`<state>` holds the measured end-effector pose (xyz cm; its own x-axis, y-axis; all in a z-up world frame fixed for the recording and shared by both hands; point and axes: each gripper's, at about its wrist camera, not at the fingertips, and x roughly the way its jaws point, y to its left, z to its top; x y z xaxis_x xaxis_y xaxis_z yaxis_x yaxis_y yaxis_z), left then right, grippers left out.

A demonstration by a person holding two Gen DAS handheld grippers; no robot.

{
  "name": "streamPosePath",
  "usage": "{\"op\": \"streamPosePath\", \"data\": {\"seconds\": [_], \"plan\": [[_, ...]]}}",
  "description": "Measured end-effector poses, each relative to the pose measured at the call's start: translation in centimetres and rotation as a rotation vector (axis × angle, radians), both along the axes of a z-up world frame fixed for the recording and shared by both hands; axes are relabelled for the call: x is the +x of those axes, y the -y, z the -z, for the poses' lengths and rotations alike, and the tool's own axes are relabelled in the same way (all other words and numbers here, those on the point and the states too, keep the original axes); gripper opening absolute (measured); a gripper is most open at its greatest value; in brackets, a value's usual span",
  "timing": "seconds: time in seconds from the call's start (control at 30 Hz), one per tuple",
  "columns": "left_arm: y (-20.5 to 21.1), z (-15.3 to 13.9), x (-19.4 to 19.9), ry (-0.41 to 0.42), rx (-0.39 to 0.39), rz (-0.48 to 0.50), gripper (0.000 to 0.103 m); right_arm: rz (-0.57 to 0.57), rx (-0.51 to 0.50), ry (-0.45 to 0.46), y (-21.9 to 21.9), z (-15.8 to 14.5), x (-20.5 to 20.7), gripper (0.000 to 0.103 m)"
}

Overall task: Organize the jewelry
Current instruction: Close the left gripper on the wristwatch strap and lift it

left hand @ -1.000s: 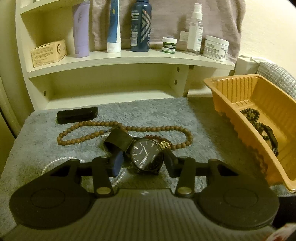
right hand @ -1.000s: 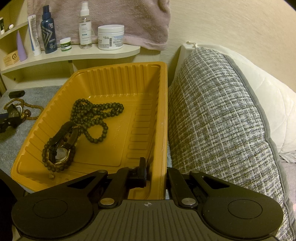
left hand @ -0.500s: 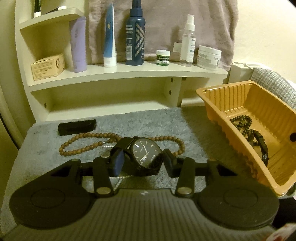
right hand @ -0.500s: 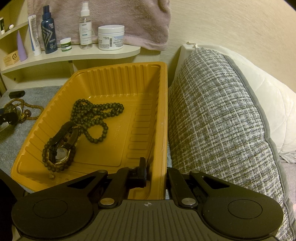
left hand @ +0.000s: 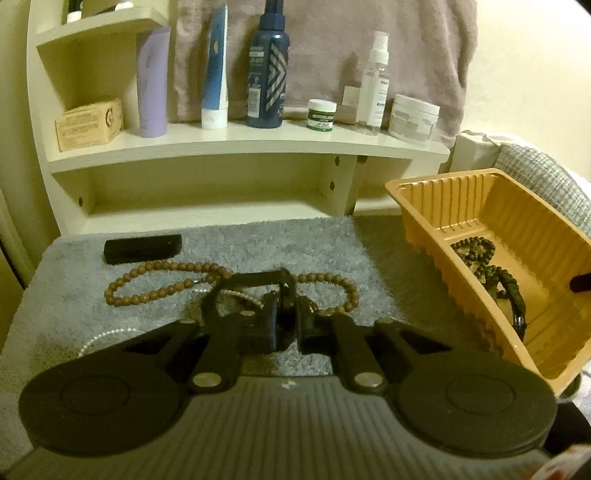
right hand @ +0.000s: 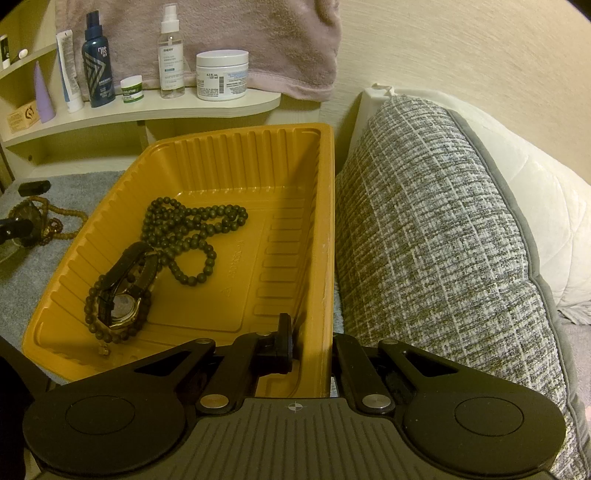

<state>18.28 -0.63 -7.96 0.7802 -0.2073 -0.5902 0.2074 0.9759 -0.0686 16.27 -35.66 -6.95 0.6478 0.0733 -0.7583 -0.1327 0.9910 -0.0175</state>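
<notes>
Right wrist view gives the only legible print: the clear spray bottle (right hand: 171, 50) on the shelf (right hand: 147, 109) reads something like "DREY", and the white jar (right hand: 221, 75) beside it carries fine lines too small to read. The dark blue bottle (right hand: 97, 61) shows a chevron pattern and a short word I cannot make out.

Taking the orange tray (right hand: 325, 206) as landmark: inside it lie a dark bead necklace (right hand: 192, 236) and a second watch (right hand: 123, 295) ringed by a bead bracelet. The right gripper (right hand: 310, 343) is clamped on the tray's near right wall, one finger inside, the other outside and mostly hidden behind the wall.

Left of the tray, on the grey fleecy mat (left hand: 258, 240), the left gripper (left hand: 286, 326) has just been closing and its pads now pinch the black watch (left hand: 258, 295) edge-on, so the dial is hidden. Brown wooden beads (left hand: 155, 291) trail behind the watch, a pearl strand (left hand: 107, 334) is half covered by the gripper body, and a black bar (left hand: 142, 248) lies further back. Right of the tray sits a grey woven cushion (right hand: 443, 240) against a cream wall; a pinkish towel (right hand: 258, 33) hangs behind the shelf.
</notes>
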Motion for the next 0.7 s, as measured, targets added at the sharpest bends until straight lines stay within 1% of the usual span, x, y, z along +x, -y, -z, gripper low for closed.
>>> {"op": "streamPosePath", "data": {"seconds": [0.17,0.37,0.7], "plan": [[-0.3,0.1,0.0,0.001,-0.006,-0.004,0.008,0.001,0.001,-0.001,0.0,0.0,0.0,0.004],[0.0,-0.1,0.0,0.002,0.006,0.006,0.008,0.0,0.0,0.0,0.0,0.0,0.0,0.004],[0.8,-2.8,-0.2,0.06,-0.011,0.034,0.008,0.001,0.001,0.0,-0.1,0.0,0.0,0.004]]}}
